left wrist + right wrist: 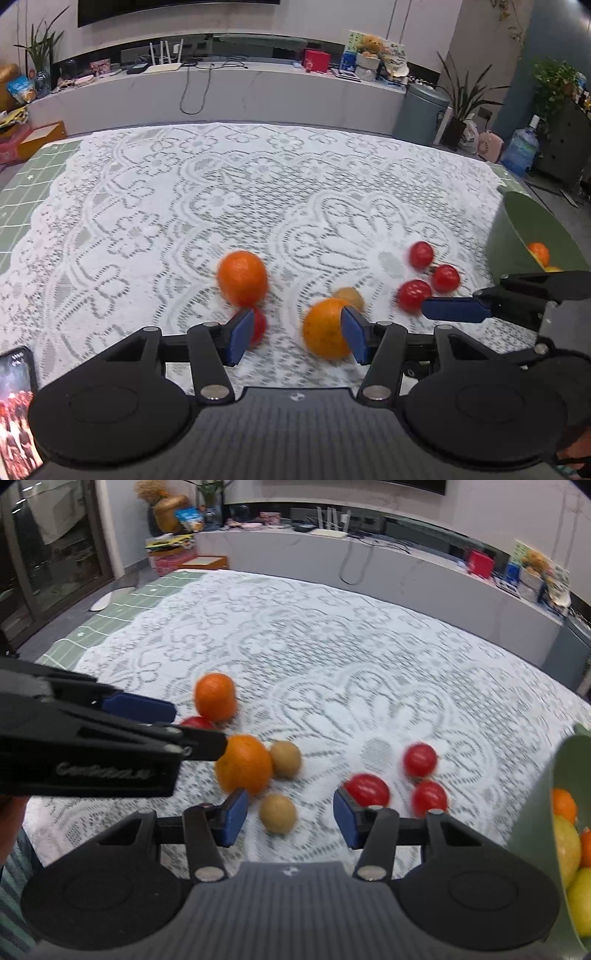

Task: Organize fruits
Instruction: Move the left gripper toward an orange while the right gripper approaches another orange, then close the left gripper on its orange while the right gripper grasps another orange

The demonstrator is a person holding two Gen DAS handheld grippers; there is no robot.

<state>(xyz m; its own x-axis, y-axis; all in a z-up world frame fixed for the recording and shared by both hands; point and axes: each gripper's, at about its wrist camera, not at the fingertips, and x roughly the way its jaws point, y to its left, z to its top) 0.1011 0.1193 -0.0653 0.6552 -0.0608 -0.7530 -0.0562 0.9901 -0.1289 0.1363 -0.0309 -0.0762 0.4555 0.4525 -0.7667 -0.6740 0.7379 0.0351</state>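
Note:
Loose fruit lies on the white lace tablecloth point(258, 177). In the left wrist view my left gripper point(295, 336) is open and empty, with a near orange point(323, 328) against its right finger, a red fruit point(258, 326) behind its left finger and a far orange point(242, 277) beyond. Three red fruits point(419, 293) lie to the right. In the right wrist view my right gripper point(290, 818) is open above a brown fruit point(277, 813), touching nothing. A second brown fruit point(285, 758), an orange point(243, 764) and red fruits point(367, 789) lie ahead.
A green bowl point(535, 812) with oranges and yellow fruit stands at the right edge of the table, also in the left wrist view point(517, 229). A phone point(16, 410) lies at the near left. A green grid mat point(33, 184) shows under the cloth.

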